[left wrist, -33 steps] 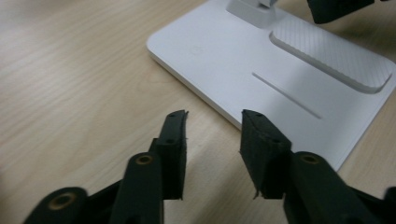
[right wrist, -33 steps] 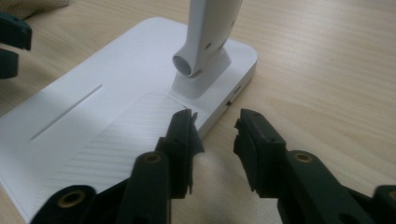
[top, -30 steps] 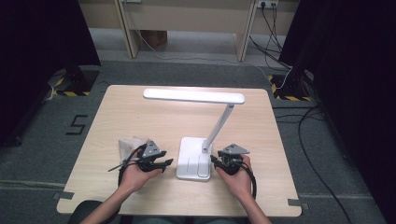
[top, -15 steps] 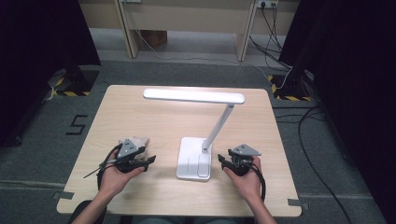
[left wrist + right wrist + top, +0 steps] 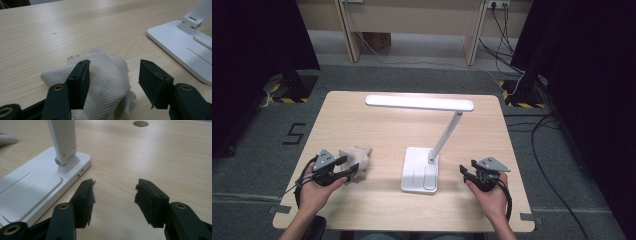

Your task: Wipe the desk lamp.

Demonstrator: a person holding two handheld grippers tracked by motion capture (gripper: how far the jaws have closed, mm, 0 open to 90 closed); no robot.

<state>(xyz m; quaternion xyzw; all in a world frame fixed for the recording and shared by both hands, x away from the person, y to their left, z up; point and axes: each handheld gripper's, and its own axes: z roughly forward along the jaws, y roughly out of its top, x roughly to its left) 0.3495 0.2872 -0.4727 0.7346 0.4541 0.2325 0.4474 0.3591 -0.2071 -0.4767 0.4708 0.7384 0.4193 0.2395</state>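
Both hands have drawn back from the lamp base toward the person's edge of the table, and both pairs of jaws have just been opening. Between the spread jaws of the left gripper (image 5: 113,83) lies a crumpled white cloth (image 5: 105,82), resting on the table (image 5: 377,125); neither pad presses it, so it lies released, not held. Off to that gripper's right sits the white lamp base (image 5: 185,50). The right gripper (image 5: 115,202) also stands wide with nothing but bare wood between its jaws; the lamp's base (image 5: 37,187) and its hinged arm (image 5: 62,137) lie just to its left. In the high view the cloth (image 5: 354,159) lies just ahead of the left gripper (image 5: 343,167), well apart from the right gripper (image 5: 469,175). Judging by this, wiping around the lamp looks finished and the cloth set down; little seems left beyond withdrawing.
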